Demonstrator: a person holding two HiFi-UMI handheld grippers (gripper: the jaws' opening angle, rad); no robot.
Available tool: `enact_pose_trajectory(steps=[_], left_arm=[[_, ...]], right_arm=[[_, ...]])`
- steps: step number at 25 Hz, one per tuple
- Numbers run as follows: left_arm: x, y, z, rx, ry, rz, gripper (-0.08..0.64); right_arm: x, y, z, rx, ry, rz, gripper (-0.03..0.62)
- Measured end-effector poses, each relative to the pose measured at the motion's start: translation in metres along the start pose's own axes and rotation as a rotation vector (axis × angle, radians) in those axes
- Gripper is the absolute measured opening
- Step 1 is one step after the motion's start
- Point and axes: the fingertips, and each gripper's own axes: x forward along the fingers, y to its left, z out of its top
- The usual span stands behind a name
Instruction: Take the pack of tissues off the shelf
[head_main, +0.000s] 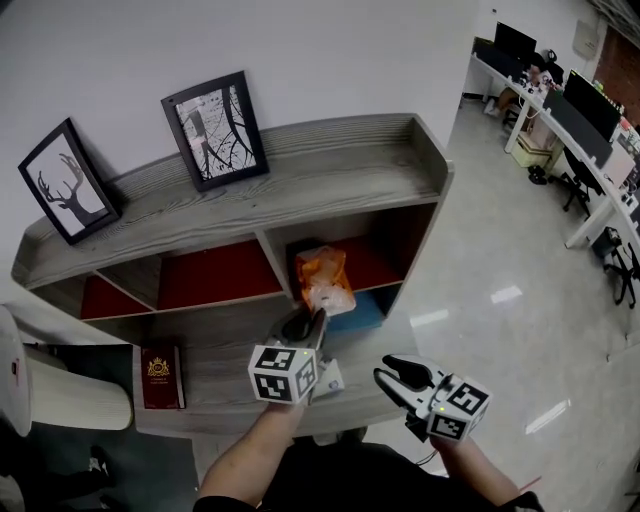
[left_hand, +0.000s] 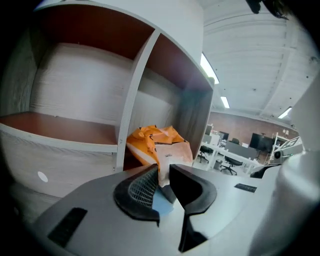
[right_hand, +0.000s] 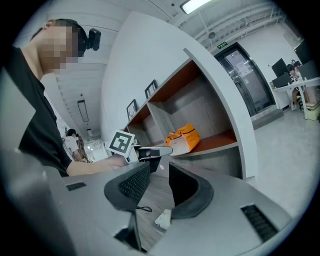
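The pack of tissues, orange with a pale end, hangs tilted in front of the right-hand compartment of the grey wooden shelf. My left gripper is shut on its near end. In the left gripper view the pack sticks out beyond the jaws, its pale end pinched between the pads of the gripper. The right gripper view shows the pack from the side, just above the compartment floor. My right gripper stands open to the right over the floor, with nothing between its jaws.
Two framed pictures lean against the wall on the shelf top. A red book and a small white item lie on the lower ledge. A blue box sits in the compartment. Office desks stand far right.
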Motion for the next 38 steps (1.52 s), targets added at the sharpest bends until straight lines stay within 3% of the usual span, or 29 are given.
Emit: enact_pose_trajectory(steps=[8,27,32,38], left_arm=[[-0.042,-0.013,0.015,0.012,-0.049,-0.017,0.080],[-0.173,-0.014,0.041,-0.001,-0.156,-0.248,0.064],[-0.185,0.005,0.030,0.036,-0.150,-0.230,0.058],[-0.191,0.040,0.008,-0.022,-0.132,-0.179,0.054]], right_arm=[[0.003,0.006,0.005,-0.021,-0.007,0.023,0.107],[0.059,0.059,-0.002,0.000,-0.041,-0.036,0.107],[0.073,0.071,-0.005,0.003,-0.027,-0.032,0.107],[0.092,0.087,-0.012,0.003,0.004,0.004,0.107]])
